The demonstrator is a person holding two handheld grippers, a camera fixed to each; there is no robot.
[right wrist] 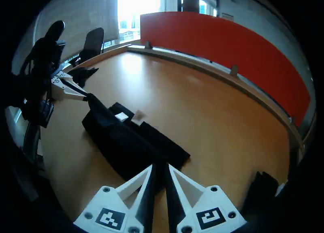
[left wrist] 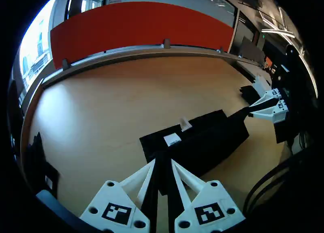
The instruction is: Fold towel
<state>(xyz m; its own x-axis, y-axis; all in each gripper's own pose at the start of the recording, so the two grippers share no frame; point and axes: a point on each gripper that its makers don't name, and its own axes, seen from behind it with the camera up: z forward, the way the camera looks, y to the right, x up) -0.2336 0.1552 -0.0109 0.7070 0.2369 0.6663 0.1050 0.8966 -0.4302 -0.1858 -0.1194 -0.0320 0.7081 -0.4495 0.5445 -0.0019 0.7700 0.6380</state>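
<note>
The towel (left wrist: 202,140) is black and lies on the wooden table (left wrist: 113,103), on the side away from the red screen (left wrist: 137,26) and well apart from it. It is stretched out long, roughly alongside that screen, and looks doubled over in layers.

My left tongs (left wrist: 163,162) are pinched together on one end of the towel, with dark cloth caught between the two fingers. In the right gripper view the left tongs (right wrist: 86,96) are at the far end of the towel, where a corner of the cloth rises off the table into their tips.

My right tongs (right wrist: 160,170) are closed on the other end of the towel, the fingers nearly touching with the cloth between them. In the left gripper view the right tongs (left wrist: 250,111) hold their corner pulled up to a point.

On the top of the towel, on the side facing the red screen, sits a white tag (left wrist: 173,139), and just beside it, a little nearer the screen, a small pale tab (left wrist: 185,123) sticks up.

Two dark chairs (right wrist: 91,40) stand by the window, past the end of the red screen.
</note>
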